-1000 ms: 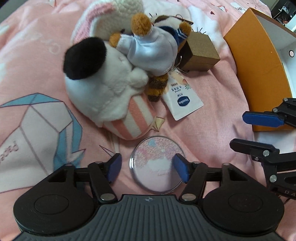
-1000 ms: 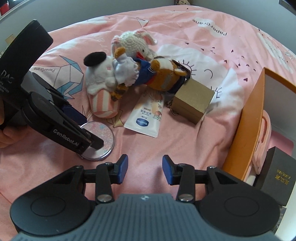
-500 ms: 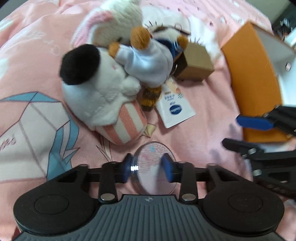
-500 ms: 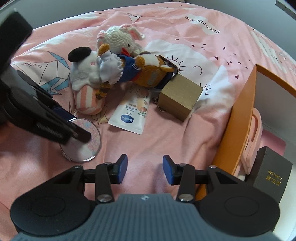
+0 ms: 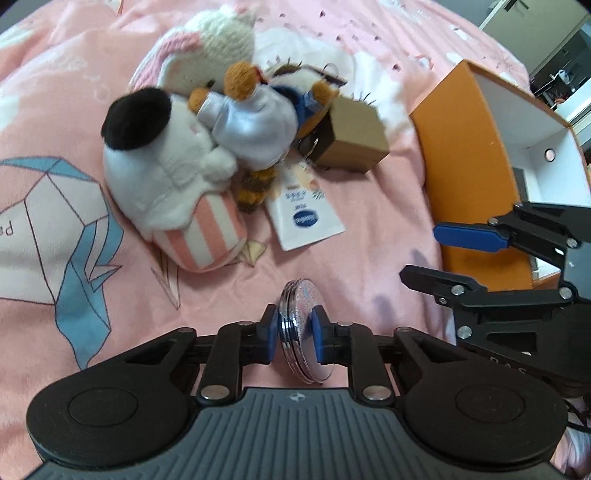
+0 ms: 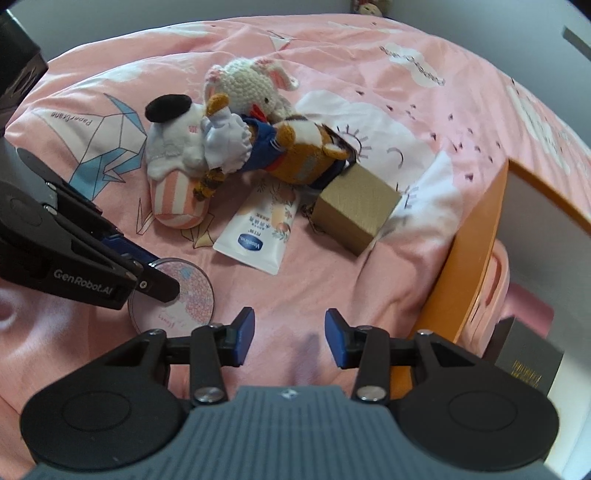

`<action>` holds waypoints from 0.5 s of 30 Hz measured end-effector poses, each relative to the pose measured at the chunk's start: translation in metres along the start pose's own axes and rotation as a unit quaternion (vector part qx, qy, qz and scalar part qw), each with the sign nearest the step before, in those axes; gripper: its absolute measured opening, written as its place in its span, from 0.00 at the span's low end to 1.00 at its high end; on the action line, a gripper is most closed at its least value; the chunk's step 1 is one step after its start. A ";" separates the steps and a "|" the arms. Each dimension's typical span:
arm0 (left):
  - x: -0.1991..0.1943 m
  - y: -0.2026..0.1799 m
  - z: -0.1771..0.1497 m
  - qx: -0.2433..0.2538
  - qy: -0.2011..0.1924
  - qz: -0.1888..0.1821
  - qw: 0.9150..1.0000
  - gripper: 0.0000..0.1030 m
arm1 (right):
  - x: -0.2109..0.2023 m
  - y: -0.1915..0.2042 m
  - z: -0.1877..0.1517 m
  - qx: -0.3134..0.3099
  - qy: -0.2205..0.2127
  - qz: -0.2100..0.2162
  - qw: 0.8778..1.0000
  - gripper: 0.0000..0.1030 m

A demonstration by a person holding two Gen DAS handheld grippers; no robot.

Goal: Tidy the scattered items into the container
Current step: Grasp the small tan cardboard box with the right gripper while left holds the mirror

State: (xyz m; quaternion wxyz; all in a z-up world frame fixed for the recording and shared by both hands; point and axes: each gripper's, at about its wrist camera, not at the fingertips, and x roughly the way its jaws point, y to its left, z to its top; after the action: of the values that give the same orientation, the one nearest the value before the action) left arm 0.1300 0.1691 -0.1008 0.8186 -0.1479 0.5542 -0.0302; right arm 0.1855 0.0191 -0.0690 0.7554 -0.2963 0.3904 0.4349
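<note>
Left gripper clamped on compact mirror, off the bedding. Right gripper open, empty. Ahead of them, unsorted: plush toys, lotion tube, brown box. Orange container right, partly filled.

Pink bedspread (paper-crane print), grey wall behind, daylight

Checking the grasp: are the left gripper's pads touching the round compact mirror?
Touching. The left wrist view shows both blue pads pressed against the compact mirror's faces.
</note>
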 end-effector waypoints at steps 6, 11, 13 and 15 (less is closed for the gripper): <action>-0.020 -0.001 0.017 0.012 -0.044 0.003 0.999 0.14 | -0.006 -0.014 0.023 -0.080 -0.005 0.017 0.997 0.45; -0.028 -0.005 0.038 0.018 -0.076 -0.005 0.997 0.14 | 0.004 -0.026 0.048 -0.193 -0.007 0.010 0.981 0.70; -0.026 -0.009 0.046 0.022 -0.087 -0.002 0.996 0.14 | 0.010 -0.028 0.056 -0.240 -0.004 0.009 0.971 0.74; -0.023 -0.012 0.052 0.025 -0.093 0.001 0.995 0.14 | 0.019 -0.031 0.064 -0.279 0.002 0.008 0.960 0.74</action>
State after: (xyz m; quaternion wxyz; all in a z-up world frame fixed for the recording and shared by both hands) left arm 0.1702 0.1738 -0.0590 0.8703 -0.1293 0.4744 -0.0293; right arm 0.2405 0.0637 -0.0481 0.6388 -0.4927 0.2573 0.5320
